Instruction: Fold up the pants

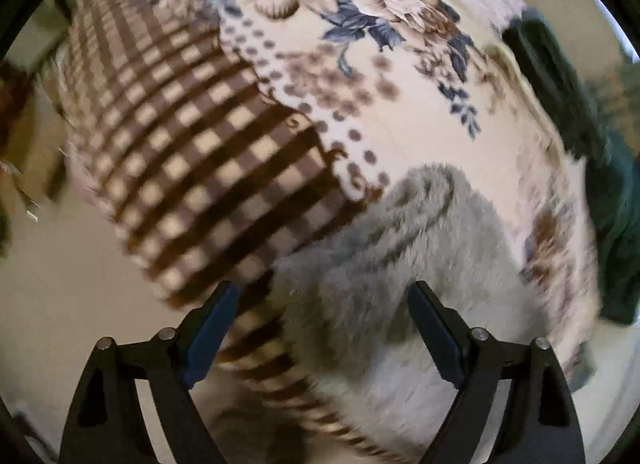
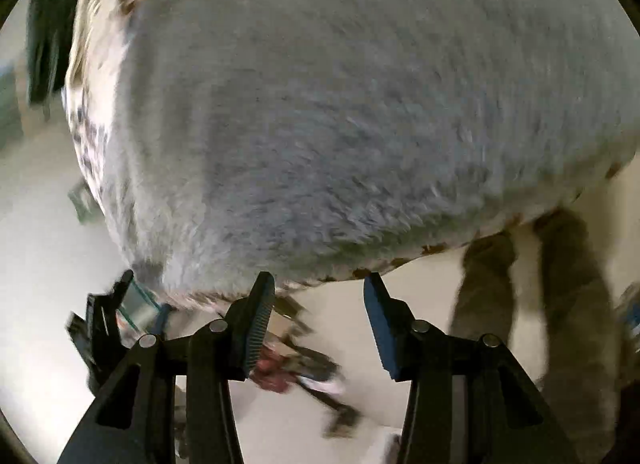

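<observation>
The grey fleece pants (image 1: 404, 260) lie on a patterned blanket (image 1: 360, 63) with brown checks and blue-brown flowers. In the left wrist view my left gripper (image 1: 322, 296) is open just above the near end of the pants, holding nothing. In the right wrist view the pants (image 2: 340, 103) fill most of the frame. My right gripper (image 2: 318, 288) is open at their near edge, by the blanket's border, holding nothing. Both views are motion-blurred.
A dark green cloth (image 1: 592, 167) lies at the blanket's right edge. The pale floor (image 2: 40, 264) lies below the blanket's edge. Part of my left gripper (image 2: 108, 320) shows at the lower left. Two grey-clad legs (image 2: 560, 304) stand at the right. Small blurred objects (image 2: 304, 376) lie on the floor.
</observation>
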`<state>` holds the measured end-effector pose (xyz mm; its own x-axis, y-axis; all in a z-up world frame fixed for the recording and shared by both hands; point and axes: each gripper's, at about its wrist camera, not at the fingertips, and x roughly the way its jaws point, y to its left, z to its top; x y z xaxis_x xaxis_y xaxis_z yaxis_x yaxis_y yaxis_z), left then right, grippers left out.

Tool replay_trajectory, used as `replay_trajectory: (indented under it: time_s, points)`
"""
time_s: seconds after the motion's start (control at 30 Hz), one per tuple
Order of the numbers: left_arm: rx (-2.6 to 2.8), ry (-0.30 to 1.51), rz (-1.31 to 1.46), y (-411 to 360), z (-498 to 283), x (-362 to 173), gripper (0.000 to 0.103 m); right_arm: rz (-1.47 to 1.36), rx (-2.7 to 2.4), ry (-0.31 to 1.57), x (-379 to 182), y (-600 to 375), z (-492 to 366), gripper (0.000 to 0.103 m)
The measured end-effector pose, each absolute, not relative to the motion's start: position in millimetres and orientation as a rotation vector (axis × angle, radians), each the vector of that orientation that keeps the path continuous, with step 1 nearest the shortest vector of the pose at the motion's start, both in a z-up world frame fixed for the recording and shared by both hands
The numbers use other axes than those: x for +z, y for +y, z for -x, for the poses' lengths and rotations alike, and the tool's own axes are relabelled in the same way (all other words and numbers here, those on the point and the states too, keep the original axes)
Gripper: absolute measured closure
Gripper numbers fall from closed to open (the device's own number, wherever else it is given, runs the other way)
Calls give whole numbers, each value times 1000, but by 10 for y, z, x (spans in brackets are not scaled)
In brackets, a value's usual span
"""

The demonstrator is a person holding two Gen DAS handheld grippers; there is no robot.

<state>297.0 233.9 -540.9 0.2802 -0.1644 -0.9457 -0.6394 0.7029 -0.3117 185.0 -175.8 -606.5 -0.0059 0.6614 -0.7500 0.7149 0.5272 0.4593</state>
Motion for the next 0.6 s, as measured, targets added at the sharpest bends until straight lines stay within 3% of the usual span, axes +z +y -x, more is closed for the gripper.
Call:
replay_trajectory:
  time_s: [0.03,0.07,0.13,0.27,0.3,0.37,0.4,0.5,0.6]
  points:
    - [361,1244,811,2373,-2961,-5452,71,-1181,-79,1673,-6085,-1755,-1827,54]
    - [350,1228,840,2388,-2957,-5475,88,-1184,-100,1646,-6089,-1820,-1794,55]
    - [329,1191,850,2373,-2935,-5434,90,-1198,-154,1572,-6086,-1835,-1771,65]
    - [292,1142,787,2342,-2877,-5203,99,-1240,-126,1520,-5936,-1939,-1801,65]
    - [292,1136,775,2355,-2856,-5149,100,-1232,-127,1514,-5856,-1984,-1817,63]
    - [300,1122,771,2421,-2815,-5075,100,-1231,-123,1502,-5782,-2096,-1811,33]
    - [304,1120,765,2448,-2810,-5067,100,-1221,-130,1503,-5786,-2137,-1810,32]
    - [282,1150,800,2521,-2827,-5174,100,-1188,-208,1545,-5969,-2232,-1798,33]
    - [245,1173,908,2522,-2786,-5259,95,-1233,-265,1568,-6168,-2274,-1785,53]
